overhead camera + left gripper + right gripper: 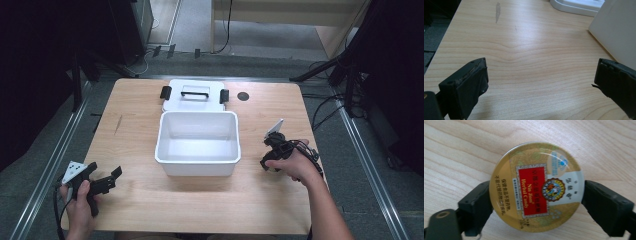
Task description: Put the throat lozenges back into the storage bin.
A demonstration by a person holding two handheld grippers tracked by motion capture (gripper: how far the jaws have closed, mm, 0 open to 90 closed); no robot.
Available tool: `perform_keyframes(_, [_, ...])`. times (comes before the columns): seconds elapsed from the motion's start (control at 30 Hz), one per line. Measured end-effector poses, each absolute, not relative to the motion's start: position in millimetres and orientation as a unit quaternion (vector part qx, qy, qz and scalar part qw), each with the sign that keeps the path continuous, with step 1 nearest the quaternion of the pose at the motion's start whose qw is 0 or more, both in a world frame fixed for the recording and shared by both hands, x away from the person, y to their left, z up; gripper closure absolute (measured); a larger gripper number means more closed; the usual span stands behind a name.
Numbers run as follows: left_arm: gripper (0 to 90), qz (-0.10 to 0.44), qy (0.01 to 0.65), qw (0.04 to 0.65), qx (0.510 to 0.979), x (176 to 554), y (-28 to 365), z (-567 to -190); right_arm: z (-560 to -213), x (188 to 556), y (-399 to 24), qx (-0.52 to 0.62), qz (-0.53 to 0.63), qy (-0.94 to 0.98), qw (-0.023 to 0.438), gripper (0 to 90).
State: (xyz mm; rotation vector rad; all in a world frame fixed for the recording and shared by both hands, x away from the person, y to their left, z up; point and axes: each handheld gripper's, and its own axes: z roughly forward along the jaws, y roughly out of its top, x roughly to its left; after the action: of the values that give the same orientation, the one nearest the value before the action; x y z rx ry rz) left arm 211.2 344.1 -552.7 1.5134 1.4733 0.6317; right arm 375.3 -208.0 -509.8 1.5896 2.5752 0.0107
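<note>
A round gold candy tin with a red label lies flat on the wooden table. My right gripper is shut on it, one black pad pressing on each side of its rim. In the high view the right gripper points down at the table just right of the white bin, and the hand and gripper hide the tin. My left gripper rests near the table's front left corner. Its jaws stand wide open over bare wood, the left gripper holding nothing.
The open white plastic bin stands at the table's middle. Its lid with a black handle and latches lies flat behind it. A small black disc sits at the back right of the lid. Dark stands flank the table.
</note>
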Motion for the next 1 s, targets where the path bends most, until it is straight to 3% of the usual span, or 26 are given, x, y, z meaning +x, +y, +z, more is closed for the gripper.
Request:
perform_keyframes(0.17, [0.0, 0.258, 0.596, 0.449, 0.614, 211, 343, -553, -511, 374, -208, 0.523, 0.009, 0.851, 0.054, 20.0])
perform_keyframes(0.43, [0.0, 0.257, 0.595, 0.449, 0.615, 211, 343, -553, -504, 369, -212, 0.510, 0.020, 0.859, 0.042, 20.3])
perform_keyframes(1.0, [0.0, 0.255, 0.596, 0.448, 0.616, 211, 343, -553, -465, 370, -205, 0.467, 0.047, 0.881, 0.062, 20.4])
